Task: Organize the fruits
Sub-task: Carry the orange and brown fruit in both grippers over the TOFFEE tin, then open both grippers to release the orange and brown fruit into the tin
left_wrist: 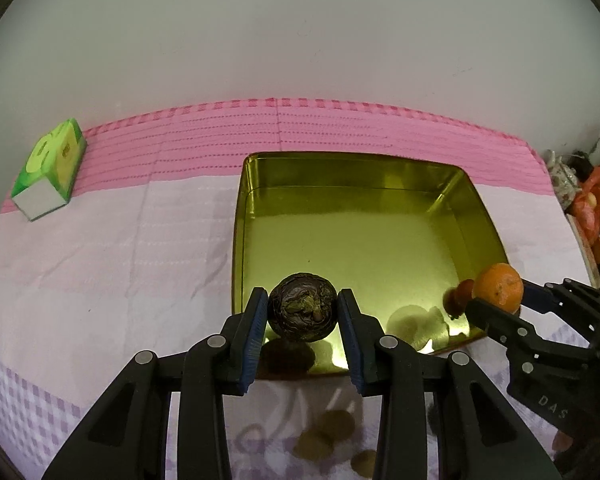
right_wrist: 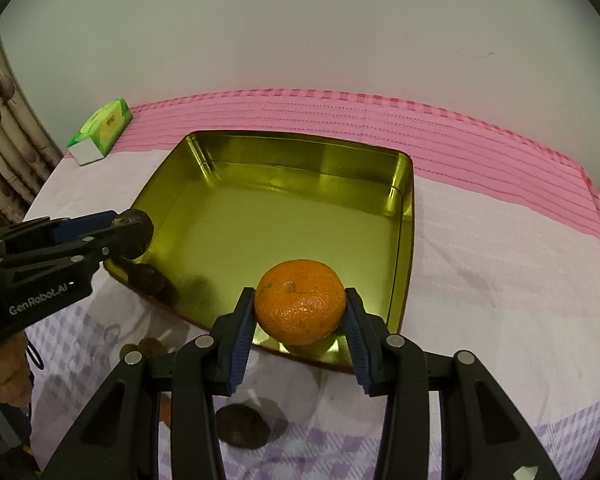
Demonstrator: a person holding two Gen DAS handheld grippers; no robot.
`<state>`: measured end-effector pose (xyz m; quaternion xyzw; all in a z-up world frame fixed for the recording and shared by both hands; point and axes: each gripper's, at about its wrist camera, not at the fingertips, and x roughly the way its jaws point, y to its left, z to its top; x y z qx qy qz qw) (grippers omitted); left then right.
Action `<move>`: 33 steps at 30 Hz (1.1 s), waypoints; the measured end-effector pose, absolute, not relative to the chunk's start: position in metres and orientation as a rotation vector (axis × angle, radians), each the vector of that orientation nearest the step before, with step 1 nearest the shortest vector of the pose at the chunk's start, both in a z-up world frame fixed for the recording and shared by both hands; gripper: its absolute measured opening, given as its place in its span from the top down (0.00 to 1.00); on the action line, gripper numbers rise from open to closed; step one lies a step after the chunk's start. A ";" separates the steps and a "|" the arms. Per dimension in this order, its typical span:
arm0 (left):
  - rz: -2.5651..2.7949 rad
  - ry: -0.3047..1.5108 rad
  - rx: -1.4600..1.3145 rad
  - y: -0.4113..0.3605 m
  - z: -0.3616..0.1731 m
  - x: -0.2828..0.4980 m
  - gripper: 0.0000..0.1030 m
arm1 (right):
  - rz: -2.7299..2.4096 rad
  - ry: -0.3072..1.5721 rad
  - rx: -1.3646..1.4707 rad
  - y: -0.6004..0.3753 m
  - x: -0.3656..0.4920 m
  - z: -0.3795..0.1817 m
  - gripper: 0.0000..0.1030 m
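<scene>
Plain pale wall behind, then the bench (left_wrist: 100, 248) under a white and pink cloth with lilac checks at the near edge. Gold tin tray (left_wrist: 384, 172) sits mid-bench, open, and nothing rests on its floor, only reflections. Green tissue box (left_wrist: 50, 168) far back left, well apart from the tray.

Left gripper (left_wrist: 302, 312) pinches a dark wrinkled fruit (left_wrist: 302, 310) between its blue pads, held over the near left corner of the tray, above the floor, not set down. Looks like a passion fruit, cannot confirm. Right gripper (right_wrist: 300, 312) pinches a mandarin (right_wrist: 300, 306), held just over the near right part of the tray, also not touching the floor. Both grips are side-on and look secure.

More fruit left on the cloth in front of the tray: a dark round fruit (right_wrist: 244, 426) below the right gripper, and a few small tan fruits (left_wrist: 326, 436), blurred, below the left gripper. Exact count cannot be told.

Progress judgement: early. No fruit placed in the tray yet; two are in transit, about ready to be lowered and released. After that at least the dark one and the small tan ones still need collecting.
</scene>
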<state>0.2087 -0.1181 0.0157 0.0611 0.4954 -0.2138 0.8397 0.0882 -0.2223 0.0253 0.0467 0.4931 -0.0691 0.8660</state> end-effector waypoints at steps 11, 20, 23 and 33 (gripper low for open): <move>-0.431 1.071 0.161 -0.132 -0.008 0.216 0.64 | -0.132 1.074 0.080 -0.223 0.102 0.008 0.61; -0.425 1.089 0.150 -0.130 -0.019 0.220 0.64 | -0.137 1.087 0.053 -0.224 0.108 0.002 0.61; -0.422 1.096 0.153 -0.130 -0.022 0.221 0.64 | -0.130 1.089 0.052 -0.223 0.108 0.001 0.61; -0.416 1.094 0.163 -0.130 -0.023 0.219 0.64 | -0.118 1.085 0.067 -0.222 0.106 0.003 0.61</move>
